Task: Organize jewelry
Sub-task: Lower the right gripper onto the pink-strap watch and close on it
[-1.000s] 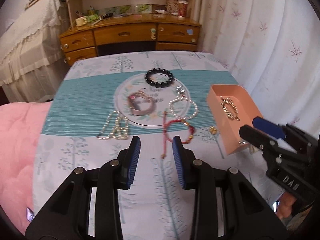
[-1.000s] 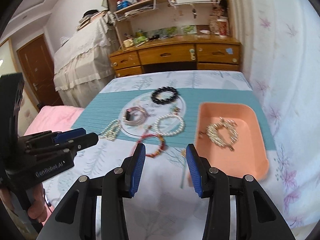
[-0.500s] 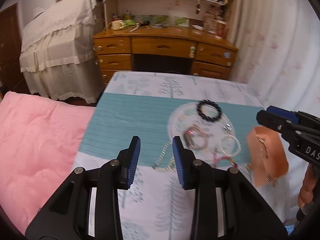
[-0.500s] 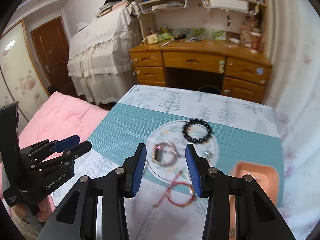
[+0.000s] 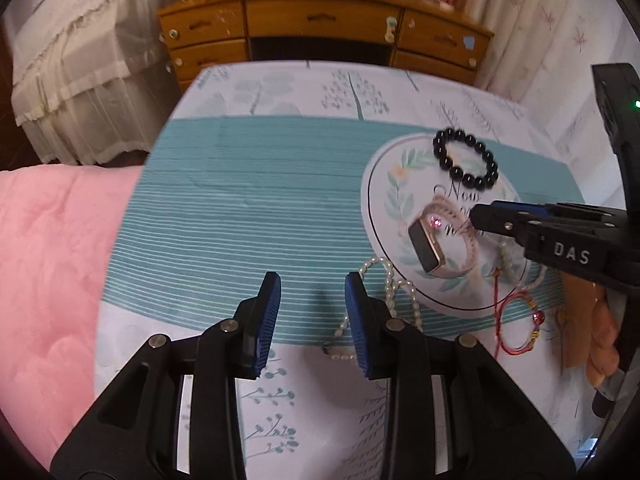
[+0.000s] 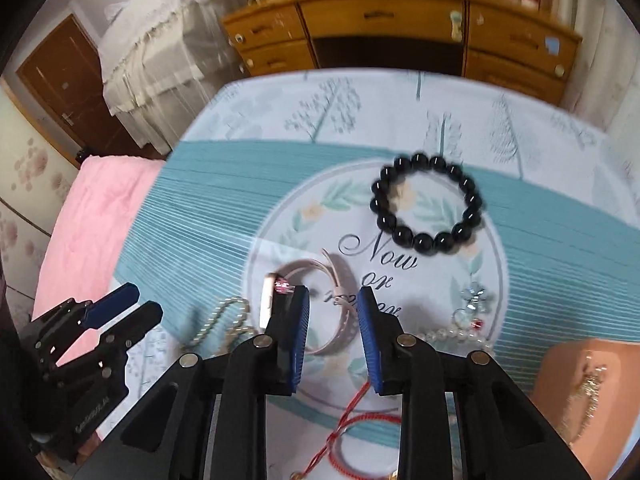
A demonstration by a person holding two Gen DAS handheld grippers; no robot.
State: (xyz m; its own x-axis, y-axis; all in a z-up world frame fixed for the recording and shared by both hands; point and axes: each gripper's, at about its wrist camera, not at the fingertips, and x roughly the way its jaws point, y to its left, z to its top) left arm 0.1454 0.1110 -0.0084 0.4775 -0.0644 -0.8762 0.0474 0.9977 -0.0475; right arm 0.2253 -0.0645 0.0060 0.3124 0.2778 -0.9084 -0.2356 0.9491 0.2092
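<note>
Jewelry lies spread on a printed cloth (image 5: 280, 184) over a table, most of it on or near the round white emblem. Around that emblem in the left wrist view, a black bead bracelet (image 5: 466, 158) sits at about one o'clock, a watch (image 5: 430, 246) with a pale strap lies near the centre, a pearl necklace (image 5: 384, 300) trails off at eight o'clock, and a red cord bracelet (image 5: 516, 320) lies at five o'clock. An orange tray (image 6: 580, 380) at the cloth's right edge holds a silver chain (image 6: 588, 392).

Above bare cloth, the left gripper (image 5: 312, 312) has its jaws parted with nothing between them; the pearl necklace is just beside its right finger.

Over the watch, the right gripper (image 6: 332, 324) has just been narrowing its jaws. The strap loop passes between the blue pads, yet they are not pressing on it; the watch case lies just outside the left pad.
</note>
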